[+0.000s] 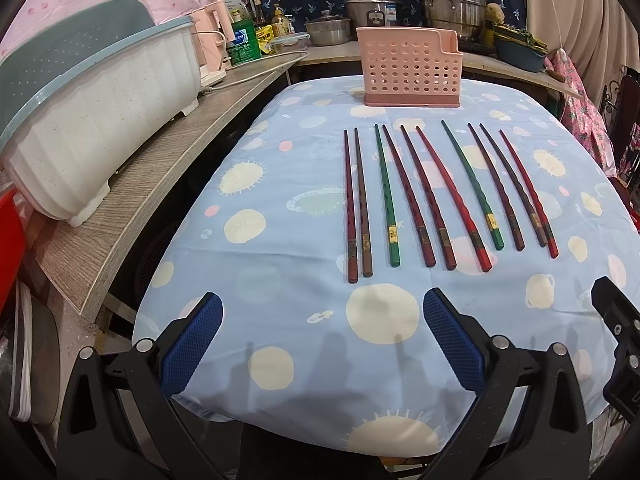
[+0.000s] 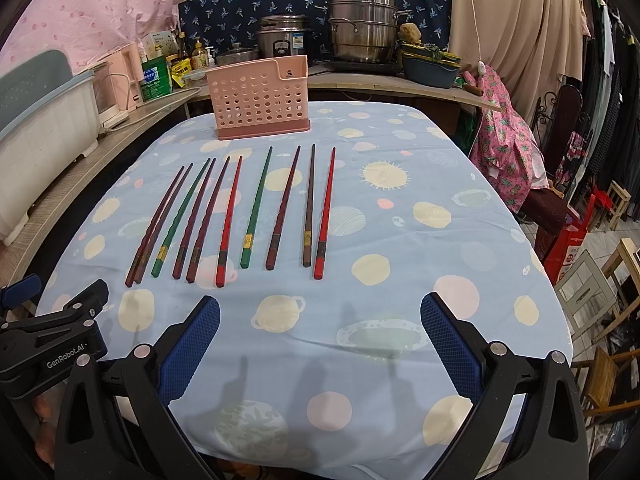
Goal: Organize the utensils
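Pink perforated holder (image 1: 411, 67) stands at upper centre; ten chopsticks (image 1: 440, 196) (red, green, brown) lie mid-frame. Left gripper (image 1: 322, 344) and right gripper (image 2: 320, 346) gape apart, empty.

From my right wrist view, the only lettering I can read cleanly is "GenRobot.AI", printed in white on the black body of the left gripper (image 2: 56, 344) at the lower left edge. The green bottle (image 2: 154, 76) at the back carries a blue-and-white label with print, but I cannot make it out, and the same goes in my left wrist view. The rice cooker (image 2: 282, 40) has a small blue sticker that is too blurred to read. The gold bands on the chopsticks (image 2: 248, 240) show marks too small to tell.
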`<move>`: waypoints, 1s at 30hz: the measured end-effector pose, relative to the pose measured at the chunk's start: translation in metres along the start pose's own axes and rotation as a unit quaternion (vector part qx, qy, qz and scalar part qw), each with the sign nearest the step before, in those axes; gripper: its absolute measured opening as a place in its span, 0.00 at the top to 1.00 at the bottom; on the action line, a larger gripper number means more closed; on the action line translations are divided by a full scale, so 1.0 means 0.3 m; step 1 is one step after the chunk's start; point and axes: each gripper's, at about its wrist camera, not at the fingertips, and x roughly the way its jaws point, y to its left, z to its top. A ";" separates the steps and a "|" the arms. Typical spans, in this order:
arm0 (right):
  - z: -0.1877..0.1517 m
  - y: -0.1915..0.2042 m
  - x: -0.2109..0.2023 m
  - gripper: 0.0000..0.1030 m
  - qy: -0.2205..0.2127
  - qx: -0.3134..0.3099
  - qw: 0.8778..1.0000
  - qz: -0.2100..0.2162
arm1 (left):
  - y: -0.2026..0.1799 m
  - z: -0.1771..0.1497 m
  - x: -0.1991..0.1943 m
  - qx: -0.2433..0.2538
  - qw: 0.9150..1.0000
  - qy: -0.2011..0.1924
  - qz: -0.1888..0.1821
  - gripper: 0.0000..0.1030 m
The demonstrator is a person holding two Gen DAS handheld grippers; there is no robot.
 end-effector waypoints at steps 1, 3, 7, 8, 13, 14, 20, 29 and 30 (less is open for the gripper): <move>0.000 -0.001 -0.001 0.06 0.000 0.001 1.000 0.000 | 0.001 0.000 0.001 0.000 1.000 0.000 0.000 0.07; -0.001 -0.002 0.000 0.06 -0.001 0.001 1.000 0.000 | 0.002 0.001 0.001 0.000 1.000 0.001 0.000 0.07; -0.002 -0.004 -0.001 0.06 -0.001 0.001 1.000 0.000 | 0.001 0.000 0.002 0.000 1.000 0.001 -0.001 0.07; -0.002 -0.004 -0.001 0.06 -0.001 0.001 1.000 0.000 | 0.001 0.000 0.001 0.000 1.000 0.000 -0.001 0.07; -0.002 -0.005 -0.001 0.06 0.000 0.001 1.000 0.000 | 0.000 -0.001 0.003 -0.001 1.000 0.002 -0.001 0.07; -0.002 -0.005 -0.001 0.06 0.000 0.001 1.000 0.000 | -0.001 -0.001 0.004 -0.001 1.000 0.002 -0.001 0.07; -0.002 -0.005 0.000 0.06 0.000 0.002 1.000 -0.001 | -0.001 -0.004 0.005 -0.001 1.000 0.004 -0.002 0.07; -0.002 -0.005 0.000 0.06 0.000 0.002 1.000 0.000 | 0.000 -0.004 0.006 -0.002 1.000 0.005 -0.002 0.07; -0.004 -0.008 0.001 0.06 0.001 0.002 1.000 0.000 | 0.000 -0.005 0.006 -0.002 1.000 0.004 -0.003 0.07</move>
